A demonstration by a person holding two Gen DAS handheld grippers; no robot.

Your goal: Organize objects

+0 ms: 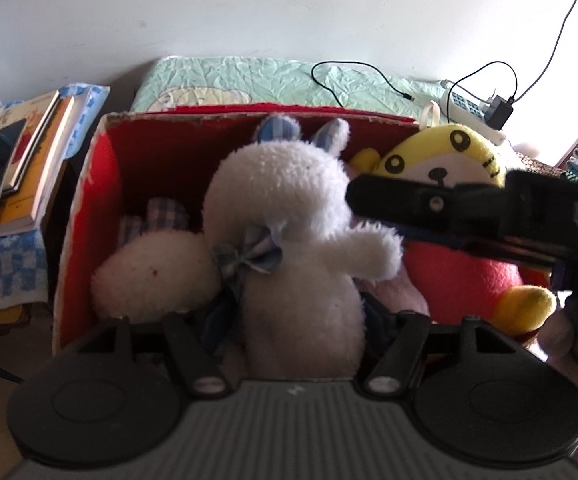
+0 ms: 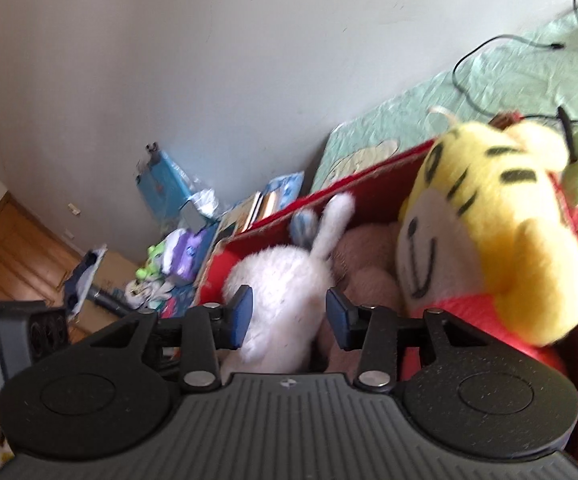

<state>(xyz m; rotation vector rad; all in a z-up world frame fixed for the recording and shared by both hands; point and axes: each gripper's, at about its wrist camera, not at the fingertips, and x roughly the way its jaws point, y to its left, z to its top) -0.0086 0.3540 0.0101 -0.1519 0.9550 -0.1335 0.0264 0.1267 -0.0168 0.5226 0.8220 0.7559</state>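
The white plush rabbit (image 1: 289, 240) sits upright inside the red cardboard box (image 1: 89, 184), its blue-checked ears toward the far wall of the box and a checked bow at its neck, with a second white plush (image 1: 153, 276) lying against its left side. To its right, also in the box, leans a yellow tiger toy (image 1: 445, 160) in a red top, and something pinkish (image 2: 363, 256) is wedged between the two. The left gripper (image 1: 297, 332) hangs low over the near edge of the box with the rabbit's body rising between its fingers; their tips are hidden, so I cannot tell whether they press on the fur. The right gripper (image 2: 289, 316) reaches in from the side, its blue pads (image 2: 241, 314) standing apart on either side of the rabbit's body without squeezing it. A stack of books (image 1: 13, 168) rests on a checked cloth left of the box, and a black cable (image 1: 349, 80) trails over the green quilt (image 1: 249, 80) behind it.
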